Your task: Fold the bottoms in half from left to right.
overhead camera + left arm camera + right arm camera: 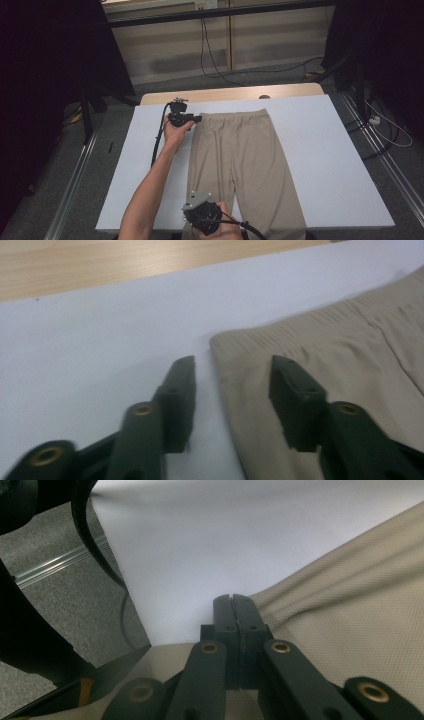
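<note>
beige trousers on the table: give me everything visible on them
The beige trousers lie flat on the white tabletop, ribbed elastic waistband at the far end, both legs running toward the person and past the near edge. Fabric looks like a fine, stretchy knit, mostly smooth, with creases near the right claw, which is shut on the cloth by the left leg's hem. The left claw is open, straddling the waistband's left corner.

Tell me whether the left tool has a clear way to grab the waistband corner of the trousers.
Probably yes. The left tool is open, its jaws standing either side of the trousers' waistband corner, one over the white table cover, the other over cloth. Nothing lies between them and the corner.
</note>
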`<control>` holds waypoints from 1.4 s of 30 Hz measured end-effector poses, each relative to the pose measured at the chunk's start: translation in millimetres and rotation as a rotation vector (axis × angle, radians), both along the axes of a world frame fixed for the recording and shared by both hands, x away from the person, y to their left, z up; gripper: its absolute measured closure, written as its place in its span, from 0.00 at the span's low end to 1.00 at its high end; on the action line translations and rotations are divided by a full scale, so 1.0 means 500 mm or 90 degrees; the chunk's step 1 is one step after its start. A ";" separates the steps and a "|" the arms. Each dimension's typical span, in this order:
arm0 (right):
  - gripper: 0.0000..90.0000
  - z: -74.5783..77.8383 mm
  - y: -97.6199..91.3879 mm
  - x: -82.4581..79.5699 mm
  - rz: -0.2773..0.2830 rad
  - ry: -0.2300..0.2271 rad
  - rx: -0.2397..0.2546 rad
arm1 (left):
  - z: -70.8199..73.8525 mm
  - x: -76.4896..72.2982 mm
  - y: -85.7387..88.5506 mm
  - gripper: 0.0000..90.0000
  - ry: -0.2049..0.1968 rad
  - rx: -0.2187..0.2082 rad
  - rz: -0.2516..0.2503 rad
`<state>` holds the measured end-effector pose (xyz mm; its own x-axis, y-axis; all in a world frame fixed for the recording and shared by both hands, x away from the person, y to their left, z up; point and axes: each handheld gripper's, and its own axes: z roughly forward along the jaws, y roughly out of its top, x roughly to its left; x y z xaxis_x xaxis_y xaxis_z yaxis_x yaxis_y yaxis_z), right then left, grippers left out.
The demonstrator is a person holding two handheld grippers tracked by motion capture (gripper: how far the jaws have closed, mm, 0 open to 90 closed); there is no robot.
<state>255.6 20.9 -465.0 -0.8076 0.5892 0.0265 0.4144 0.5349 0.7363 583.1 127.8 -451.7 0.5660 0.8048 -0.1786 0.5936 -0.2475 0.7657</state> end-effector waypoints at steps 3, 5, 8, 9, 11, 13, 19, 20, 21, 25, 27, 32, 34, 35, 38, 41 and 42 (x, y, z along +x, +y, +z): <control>1.00 -0.001 -0.003 0.000 -0.004 0.004 0.010 | -0.010 0.009 -0.012 0.70 0.011 0.026 -0.002; 1.00 -0.001 -0.004 0.000 -0.005 0.009 0.013 | -0.014 0.012 -0.018 0.72 0.012 0.025 0.002; 1.00 0.000 -0.004 0.001 -0.005 0.013 0.013 | -0.012 0.015 -0.024 0.75 0.012 0.033 0.005; 1.00 0.000 -0.004 0.001 -0.005 0.013 0.013 | -0.013 0.015 -0.026 0.78 0.010 0.036 0.007; 1.00 0.004 -0.004 0.004 -0.007 0.021 0.019 | -0.013 0.013 -0.026 0.88 0.014 0.036 0.011; 1.00 0.010 -0.004 0.003 -0.003 0.020 0.024 | -0.009 0.015 -0.020 0.95 0.030 0.016 0.009; 1.00 0.031 -0.002 0.001 -0.003 0.013 0.053 | 0.020 0.013 -0.013 0.96 0.028 -0.040 0.030; 1.00 0.035 -0.003 0.003 -0.006 0.014 0.062 | 0.027 0.013 -0.012 0.96 0.024 -0.046 0.032; 1.00 0.040 -0.003 0.004 -0.008 0.013 0.067 | 0.035 0.013 -0.011 0.96 0.021 -0.051 0.032; 1.00 0.061 -0.001 0.007 -0.008 0.007 0.087 | 0.064 0.016 -0.004 0.97 0.016 -0.061 0.034; 1.00 0.074 0.003 0.007 -0.003 0.004 0.097 | 0.076 0.016 -0.001 0.97 0.014 -0.062 0.036; 1.00 0.102 0.010 0.006 0.005 -0.010 0.118 | 0.086 0.014 0.010 0.97 0.016 -0.071 0.043; 1.00 0.109 0.011 0.004 0.009 -0.011 0.124 | 0.088 0.013 0.021 0.97 0.019 -0.072 0.047; 1.00 0.111 0.011 0.002 0.011 -0.014 0.124 | 0.090 0.012 0.027 0.97 0.018 -0.071 0.048; 1.00 0.117 0.012 -0.003 0.017 -0.012 0.127 | 0.100 0.008 0.040 0.97 0.014 -0.080 0.057; 1.00 0.122 0.013 -0.004 0.021 -0.009 0.132 | 0.117 0.000 0.049 0.97 0.006 -0.075 0.054; 1.00 0.124 0.014 -0.005 0.021 -0.011 0.133 | 0.124 -0.002 0.053 0.97 0.005 -0.073 0.056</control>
<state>253.0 28.0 -403.0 -0.8273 0.5461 0.1317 0.3861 0.3824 0.8395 582.2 154.6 -389.7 0.4924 0.8255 -0.2760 0.6148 -0.1053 0.7816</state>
